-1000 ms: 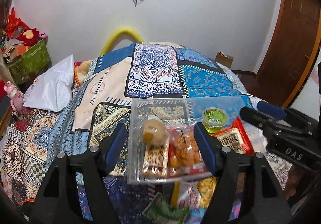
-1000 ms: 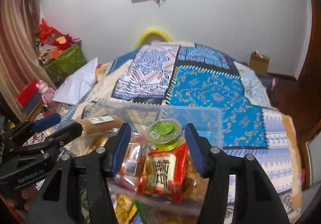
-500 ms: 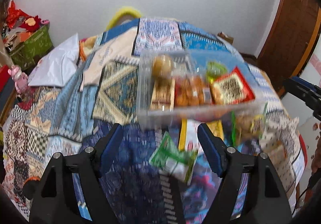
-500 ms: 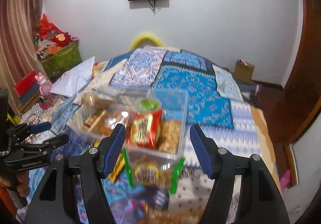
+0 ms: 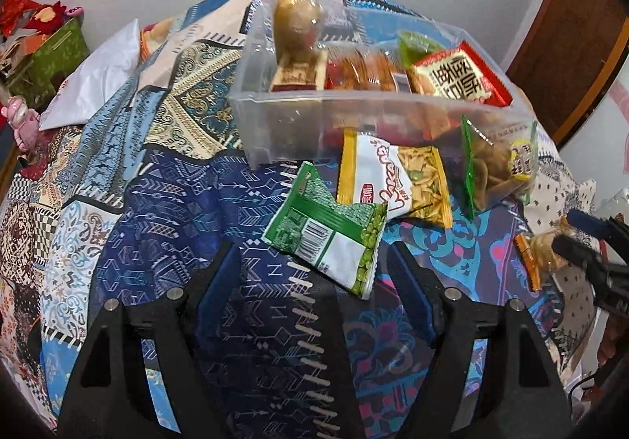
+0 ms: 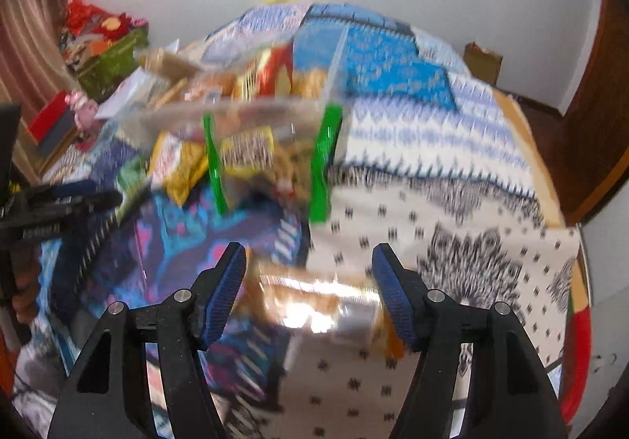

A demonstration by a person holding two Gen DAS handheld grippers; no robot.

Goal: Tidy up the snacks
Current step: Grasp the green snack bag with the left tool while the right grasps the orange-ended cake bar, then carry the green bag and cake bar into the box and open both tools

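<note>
Blue-padded left claw (image 5: 310, 281) gapes wide, empty, near the green packet (image 5: 328, 236); right claw (image 6: 308, 274) wide too, straddling a shiny packet (image 6: 320, 307).

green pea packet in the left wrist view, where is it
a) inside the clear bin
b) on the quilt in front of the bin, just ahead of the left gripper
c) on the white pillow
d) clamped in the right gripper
b: the green pea packet lies on the quilt outside the clear bin, just ahead of the open left gripper, which is not touching it.
</note>
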